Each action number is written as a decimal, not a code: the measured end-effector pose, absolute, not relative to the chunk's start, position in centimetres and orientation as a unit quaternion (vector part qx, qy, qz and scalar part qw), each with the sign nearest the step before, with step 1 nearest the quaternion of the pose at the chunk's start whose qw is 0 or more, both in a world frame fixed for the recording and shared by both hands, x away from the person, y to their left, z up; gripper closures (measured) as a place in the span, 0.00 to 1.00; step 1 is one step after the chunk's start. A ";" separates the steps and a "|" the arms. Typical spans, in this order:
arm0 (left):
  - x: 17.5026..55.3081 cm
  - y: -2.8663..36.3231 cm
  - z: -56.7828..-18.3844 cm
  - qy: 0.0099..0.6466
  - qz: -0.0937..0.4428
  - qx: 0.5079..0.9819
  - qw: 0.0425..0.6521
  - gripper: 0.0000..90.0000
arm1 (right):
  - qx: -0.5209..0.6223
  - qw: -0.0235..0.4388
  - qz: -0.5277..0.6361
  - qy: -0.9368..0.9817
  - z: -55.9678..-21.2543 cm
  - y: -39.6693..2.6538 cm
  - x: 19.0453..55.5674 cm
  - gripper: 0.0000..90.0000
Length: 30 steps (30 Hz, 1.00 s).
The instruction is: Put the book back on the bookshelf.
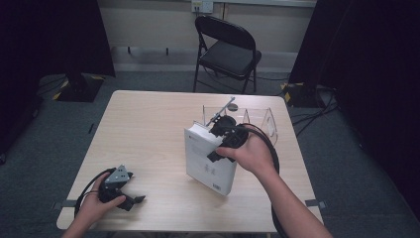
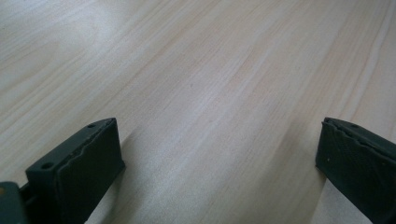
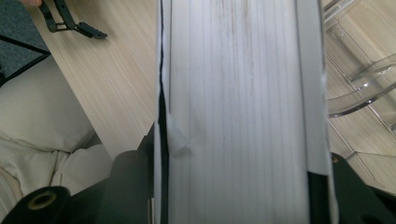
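The right tongs clamp the book; it should stay upright entering the rack beyond. The left tongs rest wide.

One white book, one clear rack, perhaps; two claws, one chair.

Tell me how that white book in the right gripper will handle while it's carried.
The white book looks thick and probably heavy for its size, so it may sag or twist. The right hand-held gripper clamps it across the full page block, so it should stay closed. One page corner is creased, so loose pages could likely bend.
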<state>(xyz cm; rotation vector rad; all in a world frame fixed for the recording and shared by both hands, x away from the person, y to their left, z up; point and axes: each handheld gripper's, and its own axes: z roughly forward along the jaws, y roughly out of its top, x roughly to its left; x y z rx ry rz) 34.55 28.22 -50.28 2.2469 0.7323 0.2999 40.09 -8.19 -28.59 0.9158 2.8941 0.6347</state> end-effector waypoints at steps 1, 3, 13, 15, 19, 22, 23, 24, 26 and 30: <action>34.6 28.2 -50.3 0.285 0.117 0.876 0.370 0.00 | 0.298 0.019 0.206 0.932 -28.6 -8.3 40.1 0.58; 34.5 28.2 -50.3 0.286 0.117 0.876 0.371 0.00 | 0.302 0.016 0.206 0.931 -28.6 -8.7 40.1 0.58; 34.5 28.2 -50.3 0.286 0.117 0.876 0.371 0.00 | 0.314 0.016 0.200 0.928 -28.8 -10.4 40.0 0.58; 34.6 28.2 -50.3 0.286 0.117 0.876 0.371 0.00 | 0.316 0.017 0.201 0.927 -28.8 -10.8 40.0 0.58; 34.5 28.2 -50.3 0.286 0.117 0.876 0.371 0.00 | 0.327 0.013 0.206 0.922 -28.6 -11.6 39.9 0.58; 34.5 28.2 -50.3 0.286 0.117 0.876 0.371 0.00 | 0.330 0.016 0.205 0.921 -28.5 -12.1 39.8 0.58; 34.5 28.2 -50.3 0.286 0.117 0.876 0.371 0.00 | 0.334 0.016 0.206 0.920 -28.5 -12.4 39.7 0.58; 34.5 28.2 -50.3 0.286 0.117 0.876 0.371 0.00 | 0.335 0.015 0.207 0.919 -28.5 -12.6 39.7 0.58; 34.5 28.2 -50.3 0.286 0.117 0.876 0.371 0.00 | 0.337 0.016 0.206 0.918 -28.4 -13.0 39.7 0.58; 34.5 28.2 -50.3 0.286 0.117 0.876 0.371 0.00 | 0.344 0.016 0.203 0.917 -28.3 -13.6 39.7 0.58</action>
